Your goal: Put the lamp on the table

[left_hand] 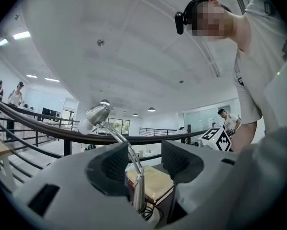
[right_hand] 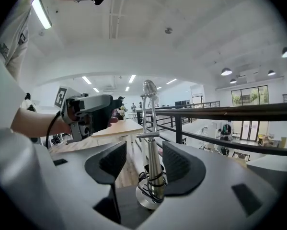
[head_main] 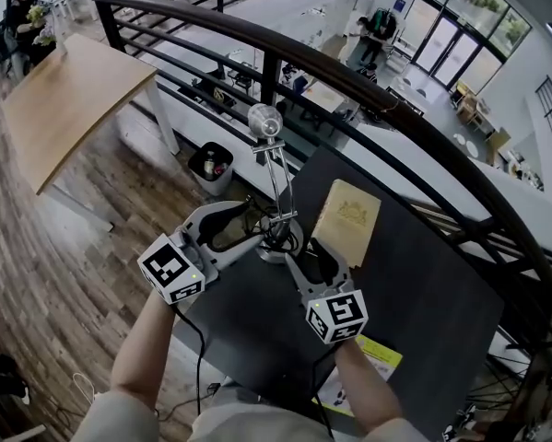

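Observation:
A silver desk lamp (head_main: pixel 276 184) stands upright on the black table (head_main: pixel 414 293), near its far left corner, with a dark cable wound round its foot (right_hand: pixel 151 189). My left gripper (head_main: pixel 255 226) comes at the foot from the left. It is open, and the thin stem (left_hand: pixel 136 186) rises in the gap between its jaws without touching them. My right gripper (head_main: pixel 309 254) comes from the near side. It is open too, with the lamp's tapered post (right_hand: pixel 154 174) between its jaws and gaps on both sides. The lamp head (left_hand: pixel 96 114) tilts up to the left.
A tan book (head_main: pixel 346 221) lies on the table just right of the lamp. A curved dark railing (head_main: pixel 349 76) runs behind the table, with a drop beyond it. A wooden table (head_main: pixel 68 99) and a bin (head_main: pixel 211 167) stand to the left. A yellow-green leaflet (head_main: pixel 379 359) lies at the near edge.

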A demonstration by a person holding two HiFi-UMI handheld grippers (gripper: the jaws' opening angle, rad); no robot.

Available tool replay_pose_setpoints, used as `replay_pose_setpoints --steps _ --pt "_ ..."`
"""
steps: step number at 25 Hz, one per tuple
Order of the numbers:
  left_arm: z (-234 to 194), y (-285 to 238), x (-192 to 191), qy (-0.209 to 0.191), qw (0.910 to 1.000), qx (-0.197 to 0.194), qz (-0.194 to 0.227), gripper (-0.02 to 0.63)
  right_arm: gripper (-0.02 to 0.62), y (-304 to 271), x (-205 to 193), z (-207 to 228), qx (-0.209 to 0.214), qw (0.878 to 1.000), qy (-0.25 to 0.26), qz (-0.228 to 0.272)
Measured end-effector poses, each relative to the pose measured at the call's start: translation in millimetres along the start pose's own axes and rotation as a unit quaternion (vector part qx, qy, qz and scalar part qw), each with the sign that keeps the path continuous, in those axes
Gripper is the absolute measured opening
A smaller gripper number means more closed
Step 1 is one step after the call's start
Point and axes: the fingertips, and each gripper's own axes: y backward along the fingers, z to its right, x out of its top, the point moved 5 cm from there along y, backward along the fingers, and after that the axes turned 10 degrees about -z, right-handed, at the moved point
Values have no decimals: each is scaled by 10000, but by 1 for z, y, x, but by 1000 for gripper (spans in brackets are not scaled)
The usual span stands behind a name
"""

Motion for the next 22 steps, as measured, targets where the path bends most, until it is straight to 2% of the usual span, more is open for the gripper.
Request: replay_pose_setpoints --steps 6,13,22 --pt "47 12 15 -171 9997 -91 -171 209 227 47 26 -18 216 9993 -93 300" --pt "109 31 48 -188 9996 -152 -175 193 111 112 54 -38 129 9979 247 583" --pt "194 45 95 -308 9968 -730 -60 181 47 190 87 -60 408 9928 264 1096"
